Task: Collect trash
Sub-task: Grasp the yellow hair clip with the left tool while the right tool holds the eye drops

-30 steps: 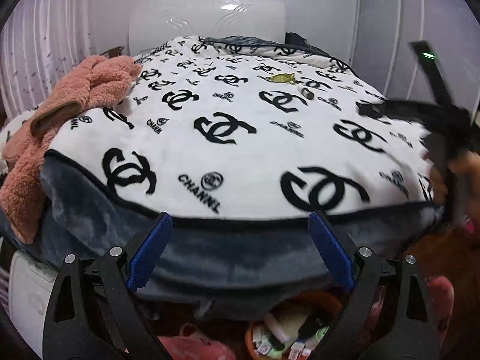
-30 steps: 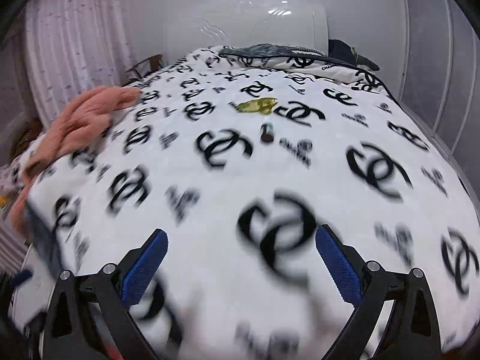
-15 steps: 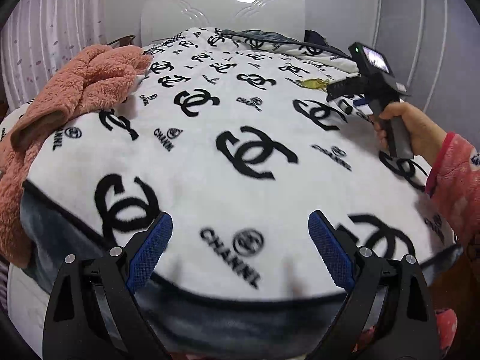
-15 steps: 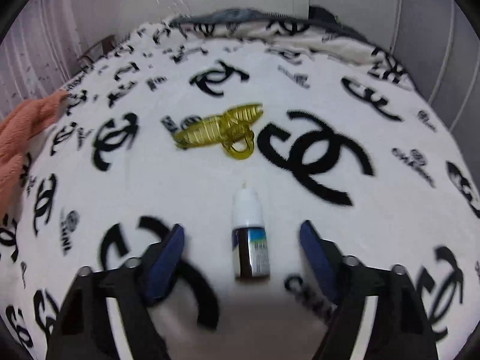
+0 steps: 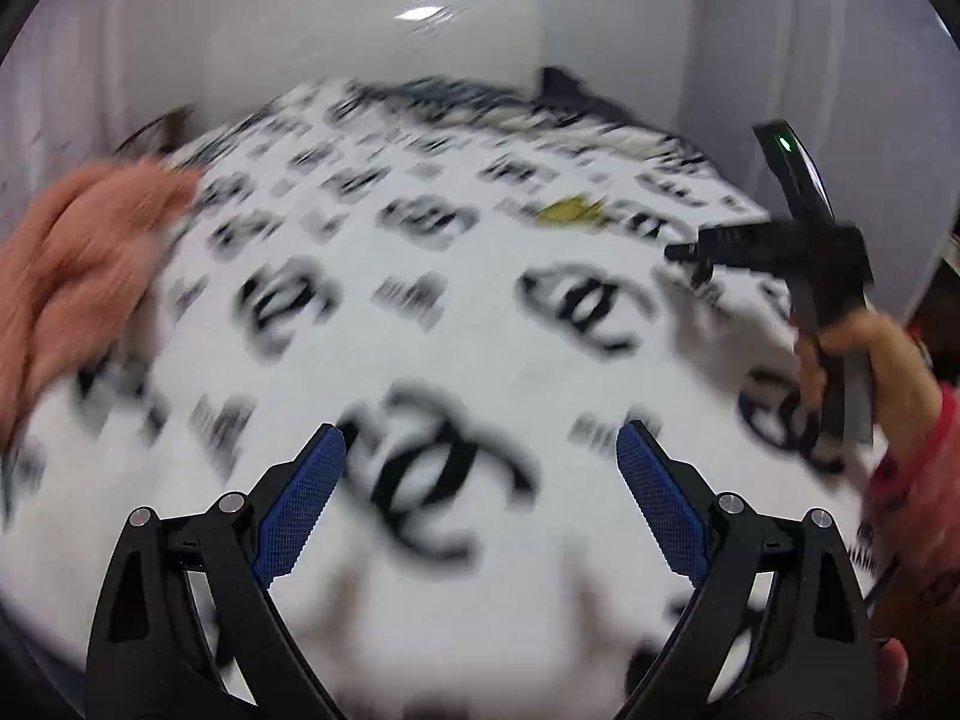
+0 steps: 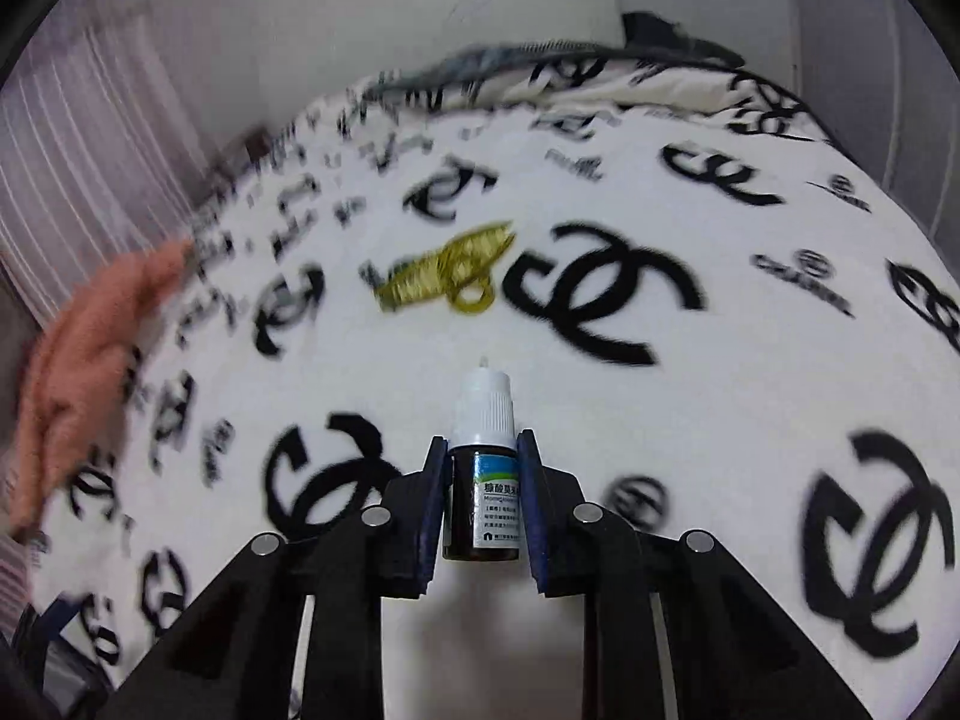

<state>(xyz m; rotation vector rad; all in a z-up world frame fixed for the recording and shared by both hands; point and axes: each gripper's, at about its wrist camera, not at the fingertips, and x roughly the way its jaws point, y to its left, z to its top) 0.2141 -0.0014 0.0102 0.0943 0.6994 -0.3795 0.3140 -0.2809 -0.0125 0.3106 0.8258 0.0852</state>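
Note:
My right gripper is shut on a small dark dropper bottle with a white cap and a white label, held just over the bed. A yellow hair claw clip lies on the blanket beyond the bottle; it also shows in the left wrist view. My left gripper is open and empty above the blanket, near the bed's front. In the left wrist view the right gripper is at the far right, held by a hand; its jaws and the bottle are not clear there.
The bed is covered by a white blanket with black logos. A pink fluffy garment lies at its left edge. A white headboard and a grey wall stand behind. Dark bedding is bunched at the head.
My right gripper has closed on the dropper bottle, which lay between its open fingers before. My left gripper has moved forward over the bed; its view is blurred by motion.

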